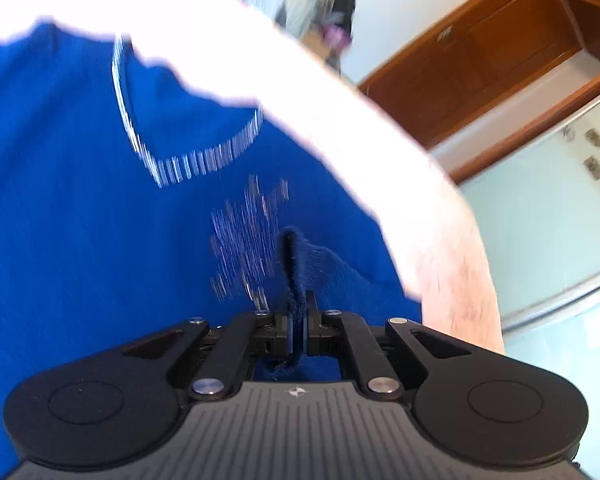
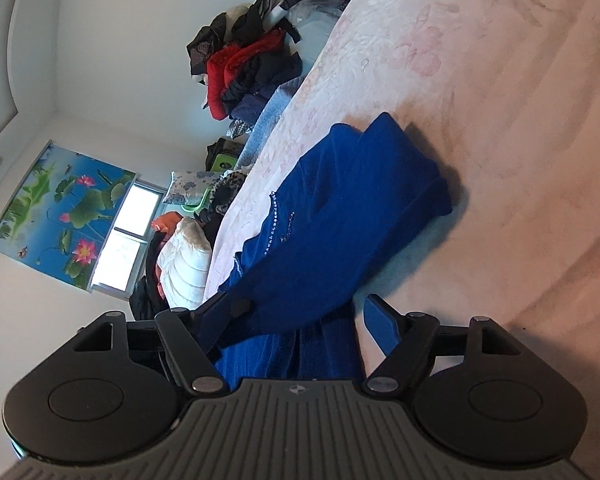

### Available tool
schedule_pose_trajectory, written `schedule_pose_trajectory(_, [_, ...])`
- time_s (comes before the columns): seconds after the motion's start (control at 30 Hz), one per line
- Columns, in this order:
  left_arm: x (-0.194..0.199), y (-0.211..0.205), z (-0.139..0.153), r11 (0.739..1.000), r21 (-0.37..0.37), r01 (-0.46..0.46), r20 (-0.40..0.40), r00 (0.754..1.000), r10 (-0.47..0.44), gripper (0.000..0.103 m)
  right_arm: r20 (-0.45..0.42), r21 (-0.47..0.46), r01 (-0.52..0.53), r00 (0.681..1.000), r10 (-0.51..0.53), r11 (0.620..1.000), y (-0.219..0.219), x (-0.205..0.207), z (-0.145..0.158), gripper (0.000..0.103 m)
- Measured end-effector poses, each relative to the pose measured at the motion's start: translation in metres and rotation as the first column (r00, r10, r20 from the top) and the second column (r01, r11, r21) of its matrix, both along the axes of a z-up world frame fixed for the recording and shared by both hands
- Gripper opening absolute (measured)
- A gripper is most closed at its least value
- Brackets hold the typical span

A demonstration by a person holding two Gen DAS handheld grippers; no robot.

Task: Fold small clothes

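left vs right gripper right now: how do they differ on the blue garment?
Left gripper is shut, its fingers pinching a thin fold of the blue garment; right gripper stands wide open, the cloth between its fingers, which do not clamp it. The left wrist view is motion-blurred, the cloth filling it; the right wrist view is sharp and shows the garment bunched on the pink bedspread. Both are at the same blue garment.

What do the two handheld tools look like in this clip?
Both match: the left tool and right tool have black linkage arms with silver rivets, round black side housings, and a ribbed grey body bearing a small pale emblem. The right one's fingers carry blue pads. No cables or sleeves are visible.
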State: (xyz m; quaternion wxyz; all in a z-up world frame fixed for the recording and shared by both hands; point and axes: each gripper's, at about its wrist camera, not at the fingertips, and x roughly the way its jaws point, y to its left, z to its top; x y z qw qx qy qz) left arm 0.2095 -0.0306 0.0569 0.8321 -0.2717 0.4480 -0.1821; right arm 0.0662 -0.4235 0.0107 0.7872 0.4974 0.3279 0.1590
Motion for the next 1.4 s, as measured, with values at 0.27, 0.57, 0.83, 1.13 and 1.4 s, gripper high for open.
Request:
schedule_pose_trajectory(0.27, [0.006, 0.120, 0.028, 0.960, 0.039, -0.278, 0.082, 0.958, 0.274, 0.004, -0.011, -0.029, -0.015, 1.000, 0.015, 0.999, 0.004, 0.008, 0.001, 0.073])
schedule_pose_trajectory(0.57, [-0.019, 0.196, -0.016, 0.895, 0.073, -0.441, -0.026, 0.896, 0.444, 0.004, -0.016, -0.098, -0.049, 0.999, 0.048, 0.994, 0.009, 0.034, 0.008, 0.073])
schedule_pose_trajectory(0.83, [-0.018, 0.212, -0.016, 0.873, 0.059, -0.483, -0.024, 0.874, 0.485, 0.004, -0.019, -0.226, -0.109, 0.994, 0.108, 0.968, 0.029, 0.110, 0.024, 0.075])
schedule_pose_trajectory(1.13, [-0.014, 0.212, -0.034, 0.880, 0.092, -0.465, -0.062, 0.880, 0.471, 0.004, -0.126, -0.435, -0.137, 0.988, 0.090, 0.890, 0.063, 0.206, 0.003, 0.075])
schedule_pose_trajectory(1.4, [-0.013, 0.217, -0.031, 0.887, 0.091, -0.452, -0.055, 0.887, 0.458, 0.004, -0.099, -0.536, -0.190, 0.982, 0.162, 0.823, 0.079, 0.228, 0.011, 0.010])
